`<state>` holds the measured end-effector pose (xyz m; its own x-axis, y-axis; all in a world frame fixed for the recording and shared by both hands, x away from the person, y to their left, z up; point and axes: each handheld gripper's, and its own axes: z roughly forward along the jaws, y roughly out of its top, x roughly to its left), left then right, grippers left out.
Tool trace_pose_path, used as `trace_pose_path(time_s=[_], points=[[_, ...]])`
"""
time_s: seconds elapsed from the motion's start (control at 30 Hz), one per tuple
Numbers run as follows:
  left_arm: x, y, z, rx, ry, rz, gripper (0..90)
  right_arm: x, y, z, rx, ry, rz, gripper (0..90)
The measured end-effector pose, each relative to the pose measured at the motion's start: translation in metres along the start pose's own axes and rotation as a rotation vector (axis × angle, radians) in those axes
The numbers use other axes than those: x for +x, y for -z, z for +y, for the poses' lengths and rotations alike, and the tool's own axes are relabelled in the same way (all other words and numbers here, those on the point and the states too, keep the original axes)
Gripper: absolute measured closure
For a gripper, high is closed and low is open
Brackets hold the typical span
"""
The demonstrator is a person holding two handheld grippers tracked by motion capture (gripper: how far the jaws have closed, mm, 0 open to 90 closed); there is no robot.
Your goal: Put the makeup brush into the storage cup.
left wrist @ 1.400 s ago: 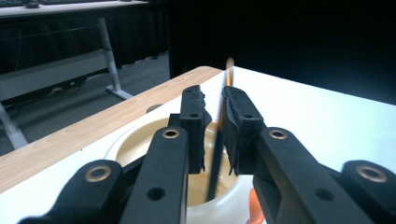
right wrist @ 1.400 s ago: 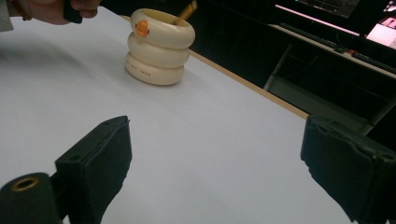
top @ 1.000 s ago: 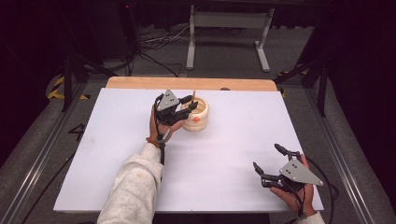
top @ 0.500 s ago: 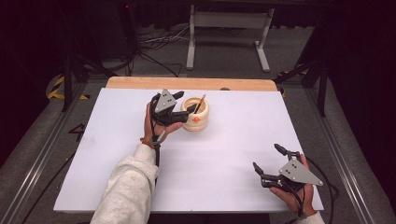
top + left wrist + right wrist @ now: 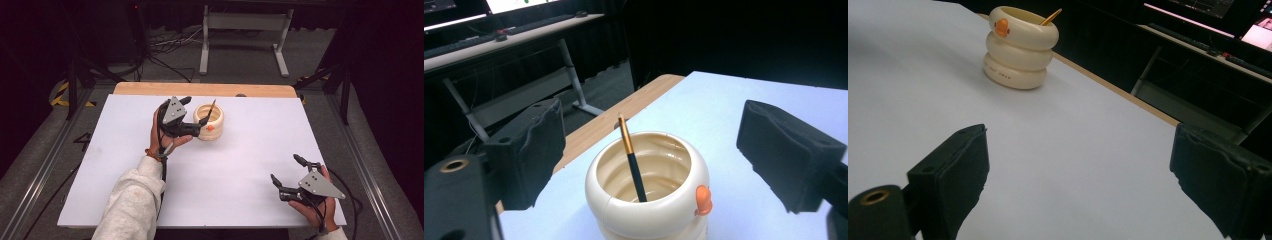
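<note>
A cream, ribbed, ring-stacked ceramic pot [image 5: 649, 192] with a small orange beak-like knob stands near the white desk's [image 5: 210, 175] far edge, holding a thin black, gold-tipped brush [image 5: 631, 160] leaning on its rim, while the left gripper [image 5: 192, 115], fingers just opened wide and empty, flanks it and the right gripper [image 5: 287, 172] rests wide open, well apart.

White rectangular tabletop [image 5: 215, 190] with a light wooden strip [image 5: 150, 89] exposed along its far edge; grey metal stand with two splayed feet [image 5: 245, 22] on the dark floor beyond the tabletop; tangle of black and white cables [image 5: 167, 47] on the floor left of the stand; yellow-and-black striped tape [image 5: 62, 92] at the far left; long desk with dark keyboards [image 5: 499, 37] in the left gripper view.
</note>
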<state>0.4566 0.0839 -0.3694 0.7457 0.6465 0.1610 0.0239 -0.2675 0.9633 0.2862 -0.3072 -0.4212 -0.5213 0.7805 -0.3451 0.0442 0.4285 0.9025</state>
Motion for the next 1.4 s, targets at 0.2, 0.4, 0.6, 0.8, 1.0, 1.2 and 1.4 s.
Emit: trace_pose_path(time_s=[0.2, 0.4, 0.6, 0.8, 1.0, 1.2, 1.4], points=[[0.0, 0.005, -0.001, 0.006, -0.01, 0.007, 3.0, 0.001, 0.0, 0.0, 0.003, 0.0, 0.001, 9.7], [0.002, 0.014, 0.0, -0.016, -0.002, 0.011, 2.5, 0.001, -0.001, 0.0, 0.008, 0.007, 0.0, 9.7], [0.001, 0.02, 0.001, -0.01, -0.001, 0.008, 2.3, 0.001, -0.001, 0.0, 0.01, 0.008, 0.001, 9.7], [-0.001, 0.026, 0.0, -0.008, -0.019, 0.01, 2.9, 0.002, -0.001, 0.0, 0.01, 0.009, 0.003, 9.7], [-0.002, 0.033, -0.001, -0.01, -0.026, 0.006, 2.9, 0.003, -0.002, 0.0, 0.012, 0.011, 0.002, 9.7], [-0.001, 0.04, -0.004, 0.003, -0.031, 0.004, 2.8, 0.002, -0.002, -0.001, 0.016, 0.008, 0.003, 9.7], [-0.001, 0.048, -0.004, 0.003, -0.036, 0.003, 2.5, 0.003, -0.002, -0.001, 0.019, 0.009, 0.003, 9.7]])
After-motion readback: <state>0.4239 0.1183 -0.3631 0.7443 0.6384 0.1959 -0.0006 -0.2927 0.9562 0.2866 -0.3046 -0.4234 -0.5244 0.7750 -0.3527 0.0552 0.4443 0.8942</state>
